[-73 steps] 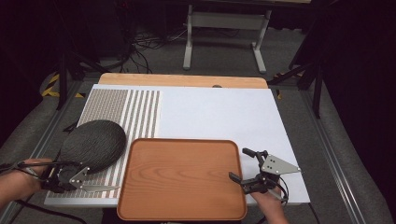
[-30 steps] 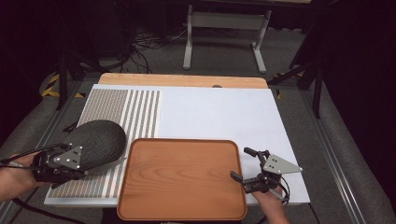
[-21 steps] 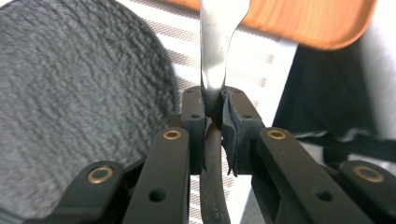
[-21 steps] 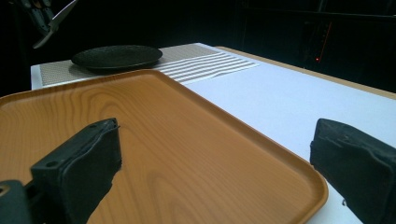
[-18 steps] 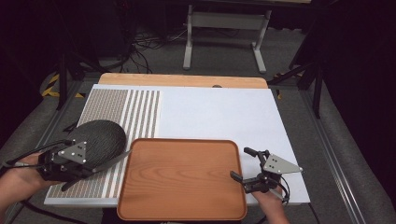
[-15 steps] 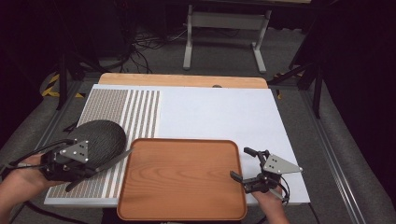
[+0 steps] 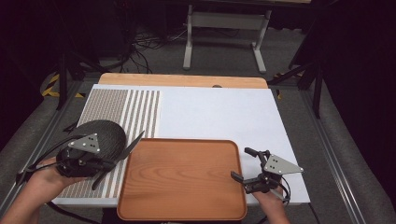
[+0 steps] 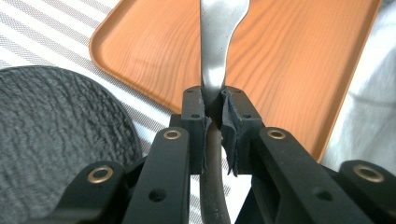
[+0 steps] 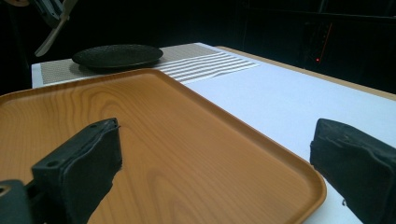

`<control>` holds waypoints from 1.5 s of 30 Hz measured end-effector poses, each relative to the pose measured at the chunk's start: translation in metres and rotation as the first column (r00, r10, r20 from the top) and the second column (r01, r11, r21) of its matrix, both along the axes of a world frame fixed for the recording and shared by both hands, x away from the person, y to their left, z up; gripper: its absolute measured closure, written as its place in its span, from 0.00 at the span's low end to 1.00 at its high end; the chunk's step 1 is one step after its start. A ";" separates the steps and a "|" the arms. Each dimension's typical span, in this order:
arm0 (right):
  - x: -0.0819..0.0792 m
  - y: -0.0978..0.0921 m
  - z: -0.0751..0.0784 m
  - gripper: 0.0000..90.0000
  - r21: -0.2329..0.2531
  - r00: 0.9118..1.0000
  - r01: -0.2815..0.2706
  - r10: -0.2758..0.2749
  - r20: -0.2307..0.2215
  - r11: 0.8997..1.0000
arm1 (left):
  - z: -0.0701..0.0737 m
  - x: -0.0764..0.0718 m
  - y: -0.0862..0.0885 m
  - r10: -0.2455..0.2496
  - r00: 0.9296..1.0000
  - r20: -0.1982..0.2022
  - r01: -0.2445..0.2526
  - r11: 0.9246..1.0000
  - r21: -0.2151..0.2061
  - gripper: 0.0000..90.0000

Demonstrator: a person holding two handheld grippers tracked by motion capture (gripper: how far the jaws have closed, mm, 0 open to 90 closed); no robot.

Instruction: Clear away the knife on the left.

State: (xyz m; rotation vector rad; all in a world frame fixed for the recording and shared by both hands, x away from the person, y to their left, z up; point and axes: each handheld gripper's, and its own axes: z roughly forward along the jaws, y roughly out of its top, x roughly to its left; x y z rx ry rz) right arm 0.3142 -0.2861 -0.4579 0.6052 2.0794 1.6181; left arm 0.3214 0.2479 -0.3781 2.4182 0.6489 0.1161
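High view showed the left gripper (image 7: pixel 108 164) clamped on a slim metal table knife with a dark handle (image 7: pixel 119 157), carried just above the left edge of the orange-brown rectangular wooden tray (image 7: pixel 182 212). Left gripper view confirmed the hold: both padded jaws were pressed against the knife (image 8: pixel 215 56) where handle meets blade, with the grey blade running on over the tray's (image 8: pixel 299 70) near corner. The right gripper (image 7: pixel 248 167) rested at the tray's right edge with jaws spread wide and nothing between them; right gripper view showed the tray's (image 9: pixel 261 154) rim between those open pads.

Progress, as judged: the knife had been picked up and was clear of the white board (image 7: pixel 219 116); setting it down remained, most likely on the tray. The round black textured plate (image 7: pixel 105 133) sat on the striped mat (image 7: pixel 140 107) just behind the left gripper, with no item on it.

Orientation: the knife's long axis ran diagonally, handle low toward the person and the left, blade tip pointing away and right toward the tray's far left corner. Whether the blade lay flat could not be established.
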 end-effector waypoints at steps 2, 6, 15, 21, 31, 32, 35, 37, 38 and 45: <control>0.000 0.000 0.000 0.03 0.000 1.000 0.000 0.000 -0.001 1.000 | -0.002 0.000 -0.004 0.006 1.000 -0.012 -0.007 1.000 -0.010 0.89; 0.000 -0.001 0.000 0.03 -0.001 1.000 0.000 0.000 0.000 1.000 | -0.007 -0.001 -0.010 0.035 0.999 -0.035 -0.036 0.999 -0.035 0.89; 0.000 0.000 -0.001 0.03 -0.003 1.000 -0.001 0.001 -0.002 1.000 | -0.020 -0.002 -0.026 0.056 0.994 -0.091 -0.065 0.993 -0.101 0.89; 0.000 -0.001 -0.001 0.03 -0.002 1.000 -0.002 0.002 -0.002 1.000 | -0.024 0.000 -0.034 0.062 0.993 -0.104 -0.072 0.993 -0.094 0.89; 0.000 0.000 -0.001 0.03 -0.002 1.000 -0.005 0.005 -0.003 1.000 | -0.032 -0.001 -0.051 0.086 0.985 -0.147 -0.098 0.992 -0.074 0.89; 0.000 0.000 -0.001 0.03 -0.002 1.000 -0.005 0.005 -0.004 1.000 | -0.033 -0.001 -0.053 0.085 0.985 -0.153 -0.097 0.992 -0.075 0.89; 0.000 0.000 -0.002 0.03 -0.004 1.000 -0.005 0.005 -0.007 1.000 | -0.035 -0.001 -0.056 0.090 0.983 -0.160 -0.101 0.993 -0.063 0.89; 0.000 0.001 -0.002 0.03 -0.003 1.000 -0.007 0.007 -0.006 1.000 | -0.036 -0.001 -0.058 0.089 0.981 -0.171 -0.101 0.993 -0.062 0.89; 0.000 0.001 -0.002 0.03 -0.003 1.000 -0.008 0.008 -0.006 1.000 | -0.037 -0.001 -0.060 0.092 0.980 -0.178 -0.104 0.993 -0.064 0.89; 0.001 0.001 -0.002 0.03 -0.003 1.000 -0.008 0.008 -0.008 1.000 | -0.048 0.003 -0.072 0.081 0.971 -0.226 -0.092 0.995 -0.040 0.89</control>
